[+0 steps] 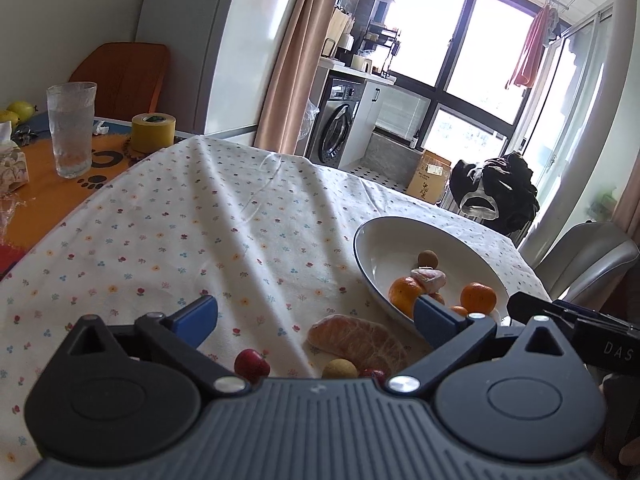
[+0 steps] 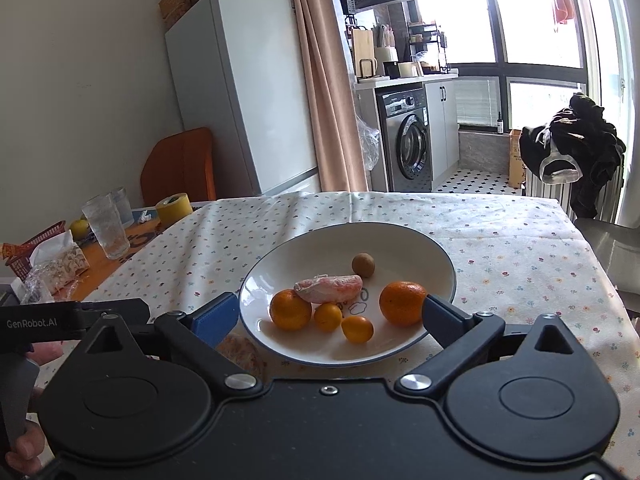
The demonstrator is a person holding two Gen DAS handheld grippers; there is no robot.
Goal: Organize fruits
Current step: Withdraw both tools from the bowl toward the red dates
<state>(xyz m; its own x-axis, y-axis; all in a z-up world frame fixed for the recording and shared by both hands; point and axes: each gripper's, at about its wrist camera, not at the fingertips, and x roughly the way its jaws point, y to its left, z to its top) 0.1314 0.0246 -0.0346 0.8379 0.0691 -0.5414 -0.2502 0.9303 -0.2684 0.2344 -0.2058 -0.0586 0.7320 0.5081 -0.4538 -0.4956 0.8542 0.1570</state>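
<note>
A white bowl [image 2: 420,240] on the flowered tablecloth holds two oranges [image 2: 402,303], two small kumquats [image 2: 357,329], a peeled pomelo wedge [image 2: 329,288] and a brown longan [image 2: 363,265]. My right gripper [image 2: 326,316] hovers open over the bowl's near rim, nothing between its fingers. My left gripper [image 1: 316,320] is open above fruit lying on the cloth left of the bowl [image 1: 376,236]: a large peeled pomelo piece [image 1: 356,340], a red cherry [image 1: 251,364], a tan longan [image 1: 339,369] and another red fruit [image 1: 374,374], partly hidden by the gripper body.
At the table's left end stand a drinking glass [image 1: 72,128], a yellow tape roll [image 1: 153,132], yellow-green fruit [image 1: 20,110] and a tissue pack [image 1: 12,164]. A grey chair [image 1: 592,256] sits at the right. The right gripper's body [image 1: 580,328] is close beside the left one.
</note>
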